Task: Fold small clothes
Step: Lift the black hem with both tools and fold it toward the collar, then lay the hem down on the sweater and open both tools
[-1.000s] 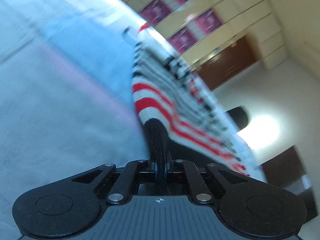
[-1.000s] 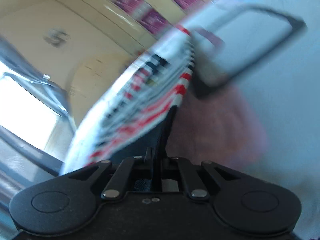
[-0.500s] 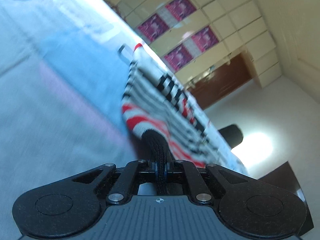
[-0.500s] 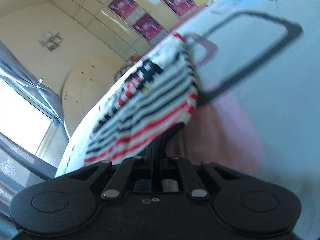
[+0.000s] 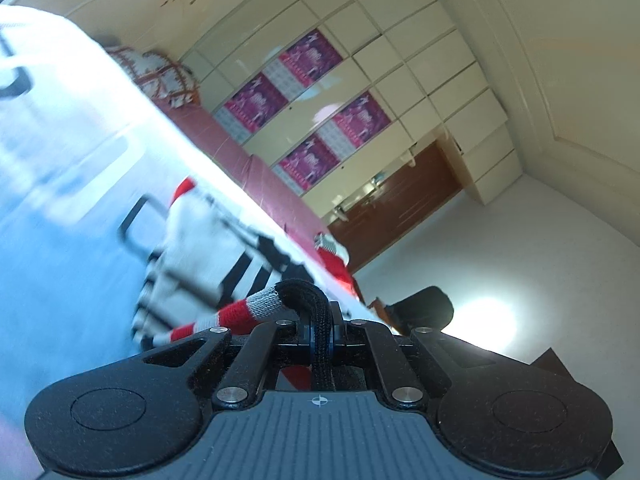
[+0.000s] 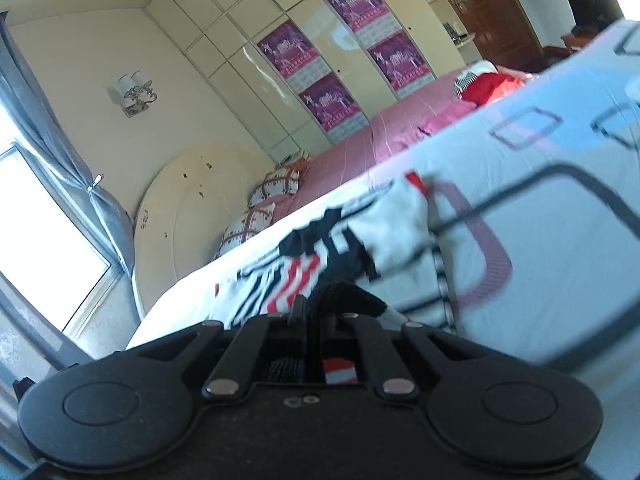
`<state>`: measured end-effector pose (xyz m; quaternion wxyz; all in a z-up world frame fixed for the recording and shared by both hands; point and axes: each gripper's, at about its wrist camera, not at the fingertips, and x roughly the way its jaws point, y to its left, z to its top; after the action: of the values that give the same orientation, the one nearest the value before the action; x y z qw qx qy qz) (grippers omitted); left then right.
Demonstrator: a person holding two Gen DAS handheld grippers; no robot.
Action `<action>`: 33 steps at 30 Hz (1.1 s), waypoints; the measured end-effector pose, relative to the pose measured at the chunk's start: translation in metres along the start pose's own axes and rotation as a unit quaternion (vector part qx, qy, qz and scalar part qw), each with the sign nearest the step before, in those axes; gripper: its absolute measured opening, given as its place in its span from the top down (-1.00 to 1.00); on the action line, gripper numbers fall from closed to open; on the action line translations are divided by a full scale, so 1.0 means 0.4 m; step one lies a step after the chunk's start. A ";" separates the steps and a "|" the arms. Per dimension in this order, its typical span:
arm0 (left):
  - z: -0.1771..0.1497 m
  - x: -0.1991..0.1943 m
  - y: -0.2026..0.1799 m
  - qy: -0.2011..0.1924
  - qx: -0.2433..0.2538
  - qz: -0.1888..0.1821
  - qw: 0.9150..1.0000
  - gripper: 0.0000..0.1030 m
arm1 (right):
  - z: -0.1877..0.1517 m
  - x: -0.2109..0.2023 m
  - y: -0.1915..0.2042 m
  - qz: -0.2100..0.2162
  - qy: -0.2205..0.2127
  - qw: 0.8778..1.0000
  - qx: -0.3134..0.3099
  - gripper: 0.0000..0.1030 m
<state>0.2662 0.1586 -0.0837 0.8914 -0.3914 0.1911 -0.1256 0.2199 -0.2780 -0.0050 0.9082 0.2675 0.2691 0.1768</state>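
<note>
Left gripper [image 5: 320, 316] jaws pinched tight on black hem of striped garment [image 5: 208, 256], right gripper [image 6: 316, 312] jaws likewise clamped on it, garment lying on pale bedsheet [image 6: 560, 240], wardrobe w/ purple posters [image 6: 332, 100] behind.

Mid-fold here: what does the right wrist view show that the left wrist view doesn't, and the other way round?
Only the right wrist view shows the window, grey curtain, wall lamp and the right gripper shut on the striped garment. Only the left wrist view shows the left gripper shut on the garment's black hem, plus a bright glare. Both share the garment, patterned sheet, purple posters and red clothing.
</note>
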 end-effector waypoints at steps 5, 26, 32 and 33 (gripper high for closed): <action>0.093 0.118 -0.035 -0.004 0.022 0.003 1.000 0.91 | 0.121 0.095 -0.001 0.010 -0.003 1.000 -0.010 0.88; 0.232 0.580 0.160 -0.007 0.016 0.100 0.995 -0.61 | 0.301 0.677 -0.273 0.005 0.055 0.997 0.048 0.04; 0.271 0.615 0.099 0.056 0.153 0.112 0.980 -0.26 | 0.312 0.650 -0.247 0.005 0.062 0.997 -0.033 0.06; 0.271 0.635 0.086 0.080 0.183 0.121 0.972 -0.24 | 0.319 0.661 -0.240 0.004 0.071 0.997 -0.044 0.06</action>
<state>0.5438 0.1568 -0.1035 0.9382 -0.1843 0.2817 -0.0805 0.5208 -0.2810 -0.0742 0.8970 0.2155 0.3235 0.2106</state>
